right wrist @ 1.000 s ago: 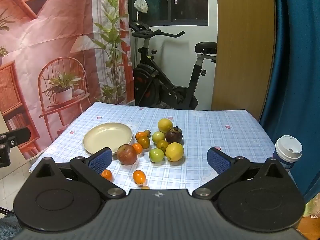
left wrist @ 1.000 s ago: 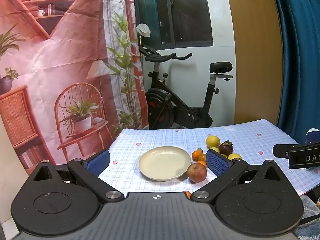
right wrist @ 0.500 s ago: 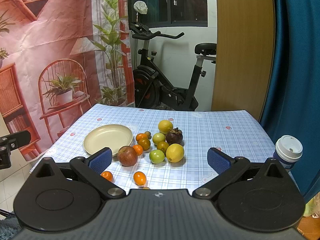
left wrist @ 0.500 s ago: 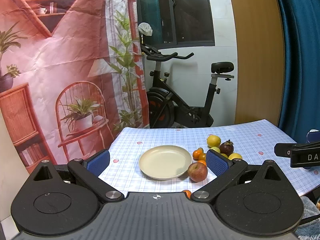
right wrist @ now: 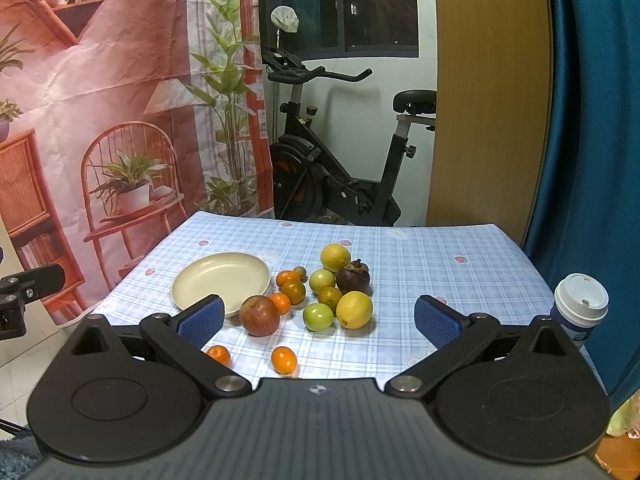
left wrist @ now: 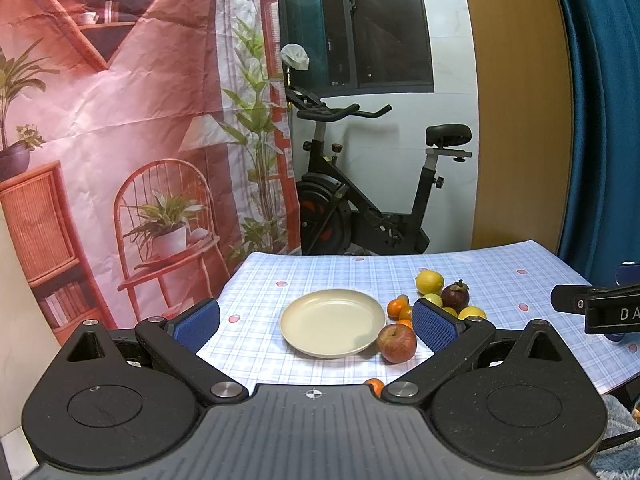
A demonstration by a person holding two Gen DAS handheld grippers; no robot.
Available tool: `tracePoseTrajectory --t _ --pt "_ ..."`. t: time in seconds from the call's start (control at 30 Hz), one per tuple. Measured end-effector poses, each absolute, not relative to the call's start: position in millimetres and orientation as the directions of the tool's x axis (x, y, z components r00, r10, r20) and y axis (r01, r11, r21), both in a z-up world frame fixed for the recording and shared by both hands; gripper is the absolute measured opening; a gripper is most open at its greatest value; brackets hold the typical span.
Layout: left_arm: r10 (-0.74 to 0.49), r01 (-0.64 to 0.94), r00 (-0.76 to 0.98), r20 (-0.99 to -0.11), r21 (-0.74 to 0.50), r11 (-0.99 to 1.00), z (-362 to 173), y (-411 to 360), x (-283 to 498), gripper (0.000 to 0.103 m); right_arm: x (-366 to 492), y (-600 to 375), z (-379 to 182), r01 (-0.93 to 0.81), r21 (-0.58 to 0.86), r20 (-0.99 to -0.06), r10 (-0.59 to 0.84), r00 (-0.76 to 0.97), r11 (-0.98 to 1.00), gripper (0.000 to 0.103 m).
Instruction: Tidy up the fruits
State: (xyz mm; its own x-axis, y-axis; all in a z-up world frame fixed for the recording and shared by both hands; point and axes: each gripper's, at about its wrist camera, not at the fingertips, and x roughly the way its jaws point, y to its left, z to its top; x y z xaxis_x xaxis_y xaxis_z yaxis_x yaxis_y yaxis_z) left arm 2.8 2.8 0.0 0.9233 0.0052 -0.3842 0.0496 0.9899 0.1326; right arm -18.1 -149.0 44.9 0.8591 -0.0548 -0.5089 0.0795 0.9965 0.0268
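Note:
An empty cream plate (left wrist: 333, 322) (right wrist: 221, 281) sits on the checked tablecloth. To its right lies a loose cluster of fruit: a red apple (right wrist: 259, 315) (left wrist: 396, 343), two lemons (right wrist: 354, 309), a dark mangosteen (right wrist: 352, 276) (left wrist: 455, 296), green fruits (right wrist: 318, 317) and several small oranges (right wrist: 283, 359). My left gripper (left wrist: 316, 322) is open and empty, held short of the table's near edge facing the plate. My right gripper (right wrist: 318, 318) is open and empty, held above the near edge facing the fruit.
A white-lidded paper cup (right wrist: 579, 304) stands at the table's right edge. An exercise bike (right wrist: 340, 184) stands behind the table, a printed backdrop (right wrist: 100, 120) to the left and a blue curtain (right wrist: 592, 120) to the right.
Both grippers have risen and drifted slightly, so the table sits a little lower in view. Nothing on the table has moved.

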Motion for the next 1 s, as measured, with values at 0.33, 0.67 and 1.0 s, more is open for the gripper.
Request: tracePoseTrajectory --t 0.33,0.67,1.0 --pt "0.008 0.044 0.921 -0.388 0.125 0.991 -0.6 3.0 3.6 0.103 -19.9 -150.6 41.4 0.078 0.03 -0.507 -0.052 0.86 0.996 0.103" --pt "0.008 0.041 0.918 -0.395 0.116 0.992 0.7 5.0 6.1 0.103 -20.1 -148.8 39.1 0.078 0.032 -0.505 -0.051 0.862 0.996 0.103" --pt "0.009 0.04 0.918 -0.396 0.115 0.993 0.8 5.0 6.7 0.103 -19.2 -149.4 39.3 0.079 0.034 -0.503 -0.051 0.863 0.996 0.103"
